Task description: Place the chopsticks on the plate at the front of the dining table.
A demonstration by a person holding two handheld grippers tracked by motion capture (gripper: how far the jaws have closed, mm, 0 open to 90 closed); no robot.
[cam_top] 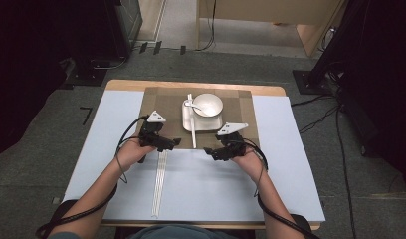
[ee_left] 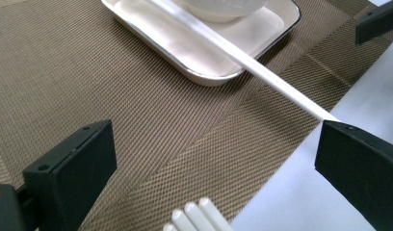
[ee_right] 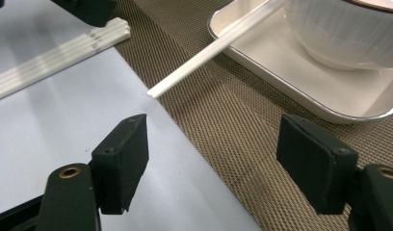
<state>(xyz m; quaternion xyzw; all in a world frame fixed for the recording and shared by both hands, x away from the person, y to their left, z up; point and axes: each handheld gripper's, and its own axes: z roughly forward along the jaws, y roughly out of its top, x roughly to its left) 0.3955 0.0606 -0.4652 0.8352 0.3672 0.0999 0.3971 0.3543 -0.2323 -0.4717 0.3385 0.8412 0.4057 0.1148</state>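
A white bowl (cam_top: pixel 207 104) with a spoon (cam_top: pixel 191 104) in it stands on a white rectangular tray (cam_top: pixel 213 124) on a brown woven placemat (cam_top: pixel 166 107). One white chopstick (cam_top: pixel 193 130) lies across the tray, its near end reaching the mat's front edge. My left gripper (cam_top: pixel 173 143) is open, left of that end; its jaws (ee_left: pixel 214 144) hold nothing, and the chopstick (ee_left: pixel 262 72) ends by one jaw. My right gripper (cam_top: pixel 211 152) is open and empty to the right, its jaws (ee_right: pixel 216 137) over the mat's edge, short of the chopstick (ee_right: pixel 209 50).
Three more white chopsticks (cam_top: pixel 159 184) lie side by side on the pale table cover (cam_top: pixel 290 169), running from the mat's front edge toward the person. Their tips (ee_left: pixel 194 216) sit just below my left jaws. Dark stands and cables are on the floor around the table.
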